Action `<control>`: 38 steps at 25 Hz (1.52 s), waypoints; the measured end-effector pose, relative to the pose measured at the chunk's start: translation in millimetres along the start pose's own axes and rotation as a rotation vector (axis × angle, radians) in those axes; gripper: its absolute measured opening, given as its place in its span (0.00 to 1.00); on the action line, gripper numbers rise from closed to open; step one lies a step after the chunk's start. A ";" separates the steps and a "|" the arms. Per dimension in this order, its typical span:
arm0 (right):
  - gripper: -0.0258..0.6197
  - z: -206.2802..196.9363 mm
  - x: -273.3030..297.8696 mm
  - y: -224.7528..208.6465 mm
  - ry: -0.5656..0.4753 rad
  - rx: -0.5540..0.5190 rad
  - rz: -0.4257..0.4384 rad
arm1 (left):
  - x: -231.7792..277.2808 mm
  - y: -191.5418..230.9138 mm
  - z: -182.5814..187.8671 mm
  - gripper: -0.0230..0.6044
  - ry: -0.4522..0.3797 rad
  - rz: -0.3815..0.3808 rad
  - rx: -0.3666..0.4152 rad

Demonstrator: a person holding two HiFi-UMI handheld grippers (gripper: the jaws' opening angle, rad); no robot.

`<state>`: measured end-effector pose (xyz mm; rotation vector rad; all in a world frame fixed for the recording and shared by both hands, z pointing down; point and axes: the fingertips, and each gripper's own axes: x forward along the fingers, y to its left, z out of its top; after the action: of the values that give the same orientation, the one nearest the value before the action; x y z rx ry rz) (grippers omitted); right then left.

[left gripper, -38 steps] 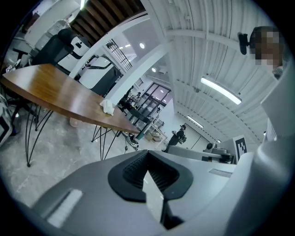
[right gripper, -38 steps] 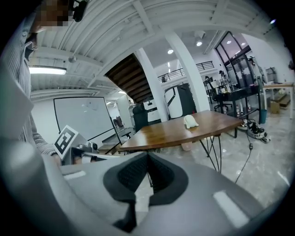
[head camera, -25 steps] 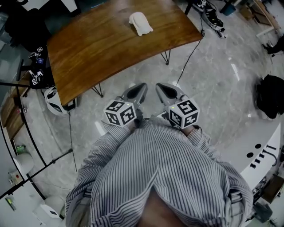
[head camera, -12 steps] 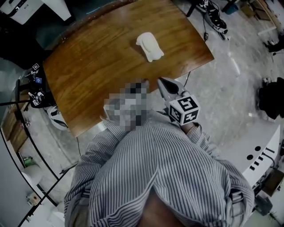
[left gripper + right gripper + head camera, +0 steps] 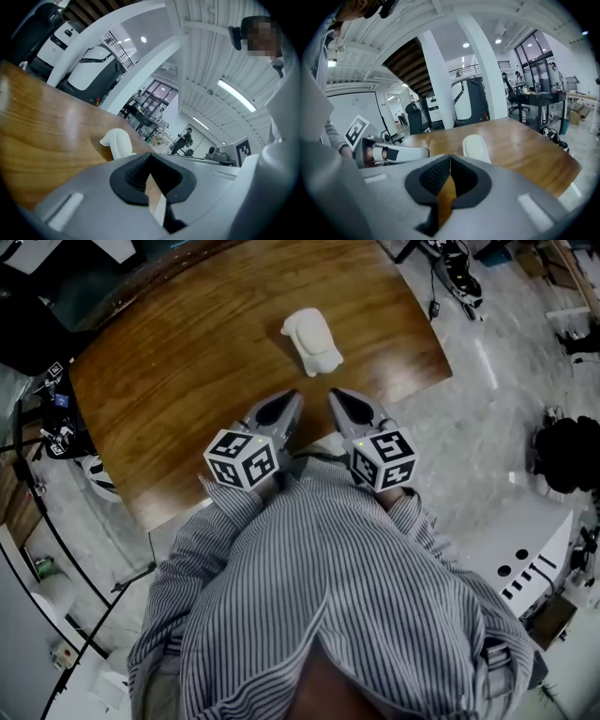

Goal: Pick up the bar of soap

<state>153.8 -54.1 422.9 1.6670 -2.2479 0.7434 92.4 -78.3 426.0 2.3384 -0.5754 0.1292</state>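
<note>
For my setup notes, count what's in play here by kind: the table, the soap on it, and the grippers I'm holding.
Wooden table: 1
Bar of soap, white: 1
Grippers: 2, the left gripper and the right gripper, both shut and empty
Total: 4

Base of soap (image 5: 117, 142) is hidden behind left gripper (image 5: 150, 159) body; table (image 5: 187, 362) far edge runs off head view's top.

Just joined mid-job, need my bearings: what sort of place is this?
Likely an open-plan office or lab hall: a wooden table on a polished marble-like floor, tall white columns, and a desk with office chairs in the background.
</note>
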 end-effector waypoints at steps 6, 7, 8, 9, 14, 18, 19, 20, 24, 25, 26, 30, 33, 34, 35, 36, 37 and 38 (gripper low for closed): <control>0.07 13.6 25.9 -14.3 0.072 -0.075 0.038 | 17.5 11.3 7.2 0.04 -0.006 0.032 -0.041; 0.07 15.3 31.0 -17.8 0.088 -0.091 0.039 | 20.0 13.3 7.2 0.04 -0.007 0.034 -0.053; 0.07 16.6 35.4 -21.6 0.102 -0.104 0.037 | 22.2 14.7 6.5 0.04 -0.009 0.036 -0.064; 0.07 17.8 39.2 -25.5 0.114 -0.116 0.034 | 24.4 15.4 4.9 0.04 -0.010 0.038 -0.074; 0.08 22.0 62.2 -38.0 0.174 -0.183 0.035 | 33.8 20.7 -3.4 0.04 -0.019 0.045 -0.117; 0.13 20.2 78.3 -51.0 0.224 -0.206 0.006 | 39.4 25.4 -8.4 0.04 -0.019 0.039 -0.142; 0.15 20.2 82.0 -54.0 0.232 -0.212 -0.004 | 40.5 26.5 -9.3 0.04 -0.019 0.036 -0.146; 0.17 20.2 85.6 -56.3 0.240 -0.219 -0.014 | 41.1 27.8 -9.9 0.04 -0.020 0.034 -0.151; 0.29 19.2 99.8 -62.8 0.275 -0.244 -0.051 | 42.0 34.7 -8.1 0.04 -0.034 0.028 -0.173; 0.32 18.6 103.1 -65.0 0.282 -0.248 -0.060 | 43.1 36.5 -6.6 0.04 -0.042 0.025 -0.179; 0.36 17.6 106.0 -67.4 0.290 -0.252 -0.067 | 44.7 38.3 -4.7 0.04 -0.050 0.022 -0.185; 0.43 11.6 118.1 -72.4 0.330 -0.254 -0.075 | 49.3 46.9 2.8 0.04 -0.082 0.019 -0.203; 0.46 8.5 128.8 -73.1 0.348 -0.259 -0.074 | 49.7 56.3 1.9 0.04 -0.086 0.026 -0.213; 0.46 8.1 132.0 -73.4 0.351 -0.258 -0.071 | 49.4 58.5 0.9 0.04 -0.085 0.029 -0.217; 0.47 7.6 134.8 -73.9 0.356 -0.256 -0.068 | 49.0 60.1 -0.1 0.04 -0.084 0.030 -0.221; 0.47 6.7 137.3 -74.8 0.365 -0.254 -0.067 | 48.6 61.3 -1.3 0.04 -0.082 0.032 -0.224; 0.47 5.5 139.4 -75.7 0.376 -0.253 -0.067 | 48.3 62.2 -3.0 0.04 -0.078 0.032 -0.228; 0.48 4.4 141.0 -76.5 0.387 -0.252 -0.069 | 48.0 63.1 -5.2 0.04 -0.073 0.032 -0.230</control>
<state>181.6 -188.3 506.3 1.3437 -1.9150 0.6664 108.0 -133.2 481.3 2.1180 -0.6294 -0.0077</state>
